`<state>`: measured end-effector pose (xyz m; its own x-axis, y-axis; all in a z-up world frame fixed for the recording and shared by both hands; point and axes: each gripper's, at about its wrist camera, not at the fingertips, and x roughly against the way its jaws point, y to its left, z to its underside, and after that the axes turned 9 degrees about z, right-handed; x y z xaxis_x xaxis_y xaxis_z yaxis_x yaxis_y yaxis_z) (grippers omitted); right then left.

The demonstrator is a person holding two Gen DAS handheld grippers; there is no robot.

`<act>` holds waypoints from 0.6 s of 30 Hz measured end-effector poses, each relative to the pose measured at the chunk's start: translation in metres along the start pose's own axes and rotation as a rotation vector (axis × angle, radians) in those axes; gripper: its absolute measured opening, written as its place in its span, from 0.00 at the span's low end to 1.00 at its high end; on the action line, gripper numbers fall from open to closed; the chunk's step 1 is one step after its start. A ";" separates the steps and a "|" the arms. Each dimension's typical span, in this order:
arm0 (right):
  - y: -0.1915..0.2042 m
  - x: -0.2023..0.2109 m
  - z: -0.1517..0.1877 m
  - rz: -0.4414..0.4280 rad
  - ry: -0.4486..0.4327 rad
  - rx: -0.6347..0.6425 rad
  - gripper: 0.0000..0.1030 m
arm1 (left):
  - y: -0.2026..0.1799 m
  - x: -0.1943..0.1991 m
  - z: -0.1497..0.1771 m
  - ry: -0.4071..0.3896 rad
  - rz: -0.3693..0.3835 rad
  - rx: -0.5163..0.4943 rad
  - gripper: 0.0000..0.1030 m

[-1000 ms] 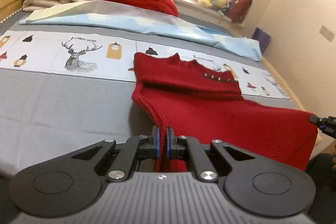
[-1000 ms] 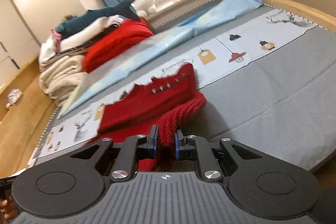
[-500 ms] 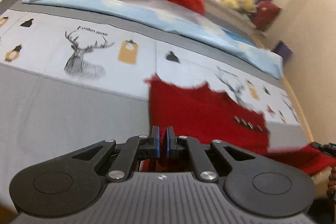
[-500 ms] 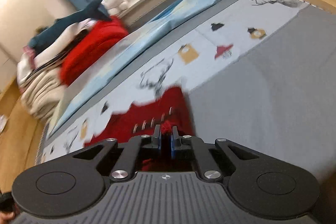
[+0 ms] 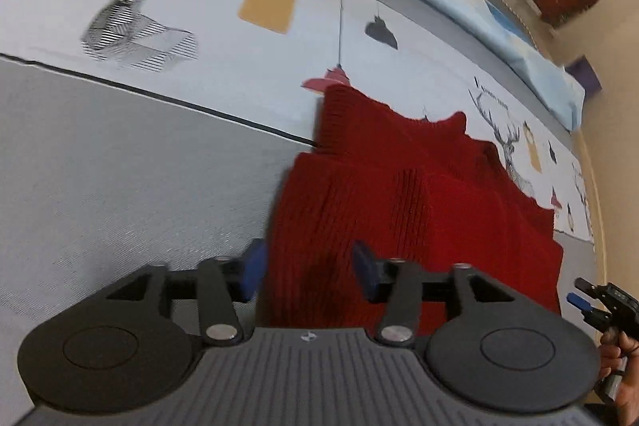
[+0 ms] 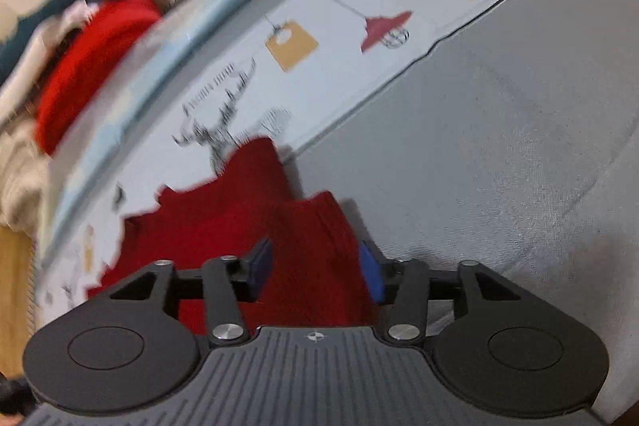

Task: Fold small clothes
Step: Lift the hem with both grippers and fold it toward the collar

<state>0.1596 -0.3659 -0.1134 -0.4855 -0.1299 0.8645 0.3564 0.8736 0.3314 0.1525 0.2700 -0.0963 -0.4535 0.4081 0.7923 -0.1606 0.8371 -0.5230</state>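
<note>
Lying folded on grey bed cover (image 5: 120,194), red knit sweater (image 5: 399,202) has far edge overlapping white printed band (image 5: 223,38) with deer and lamp drawings. Left gripper (image 5: 305,272) fingers spread wide, blue pads (image 5: 251,272) on either side of sweater's near-left edge, not pinching. Right gripper (image 6: 315,272) likewise spread, pads (image 6: 369,274) flanking sweater's right corner (image 6: 315,226). Red blanket (image 6: 88,58) blurred in background, beside pale folded bedding.

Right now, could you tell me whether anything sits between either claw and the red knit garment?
Nothing visible does. The left claw and the right claw are both open, with the red knit garment lying directly between and ahead of their fingers on the grey bedspread.
</note>
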 end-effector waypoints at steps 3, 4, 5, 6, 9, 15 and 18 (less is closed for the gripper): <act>-0.004 -0.020 0.005 0.031 0.092 0.005 0.50 | 0.002 -0.018 0.004 0.041 -0.027 -0.002 0.56; -0.004 -0.025 0.005 0.031 0.117 0.007 0.50 | 0.000 -0.023 0.007 0.052 -0.029 -0.010 0.56; -0.003 -0.028 0.006 0.028 0.130 0.021 0.50 | -0.004 -0.028 0.007 0.057 -0.025 -0.025 0.56; -0.001 -0.030 0.006 0.028 0.136 0.044 0.49 | -0.005 -0.030 0.008 0.057 -0.018 -0.038 0.56; 0.011 -0.031 0.010 0.044 0.124 0.135 0.20 | -0.005 -0.037 0.009 0.049 -0.021 -0.040 0.50; 0.047 0.012 0.013 0.075 -0.141 0.355 0.10 | -0.020 -0.007 0.007 -0.066 -0.018 -0.167 0.13; 0.058 0.044 0.013 0.009 -0.317 0.353 0.10 | -0.028 0.017 0.004 -0.185 -0.007 -0.192 0.12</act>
<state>0.1482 -0.3152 -0.0607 -0.7231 -0.0201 0.6904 0.0953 0.9871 0.1286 0.1454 0.2518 -0.0690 -0.6084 0.3436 0.7154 -0.0026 0.9006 -0.4347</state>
